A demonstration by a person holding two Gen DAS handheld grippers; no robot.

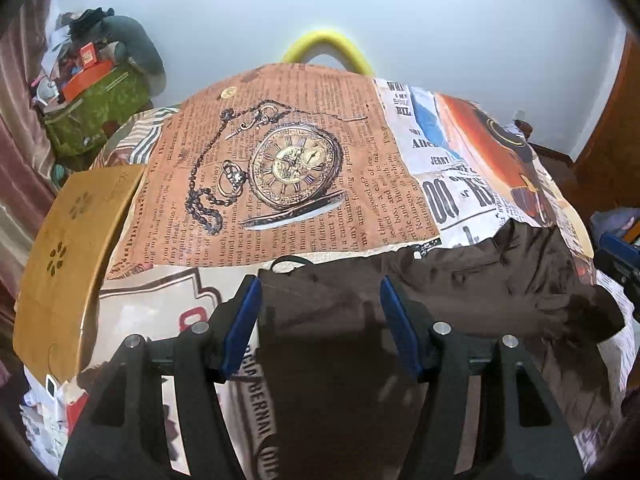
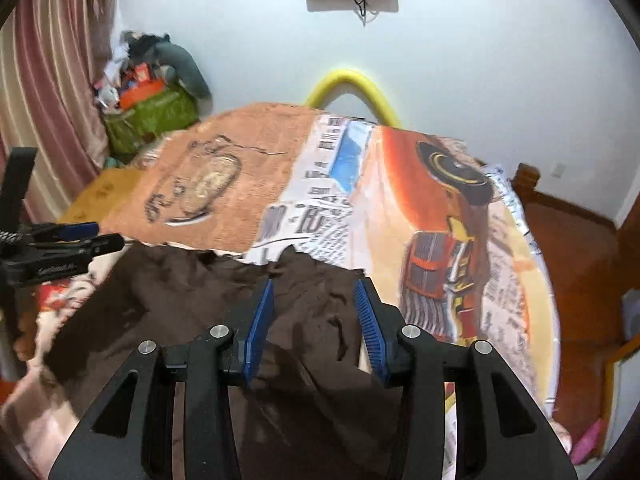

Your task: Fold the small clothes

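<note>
A dark brown garment (image 1: 460, 292) lies crumpled on a table covered with printed paper (image 1: 280, 168). My left gripper (image 1: 320, 284) is open and hovers over the garment's left part, fingers apart on either side of the cloth. In the right wrist view the same brown garment (image 2: 200, 304) spreads across the near table. My right gripper (image 2: 314, 284) is open above its right part, holding nothing. The left gripper (image 2: 76, 236) shows at the left edge of the right wrist view.
A wooden board (image 1: 68, 248) rests at the table's left edge. A green bag full of clutter (image 2: 148, 116) stands by the pink curtain (image 2: 52, 92). A yellow foam arch (image 2: 352, 88) rises behind the table. Wooden furniture (image 2: 560, 232) is on the right.
</note>
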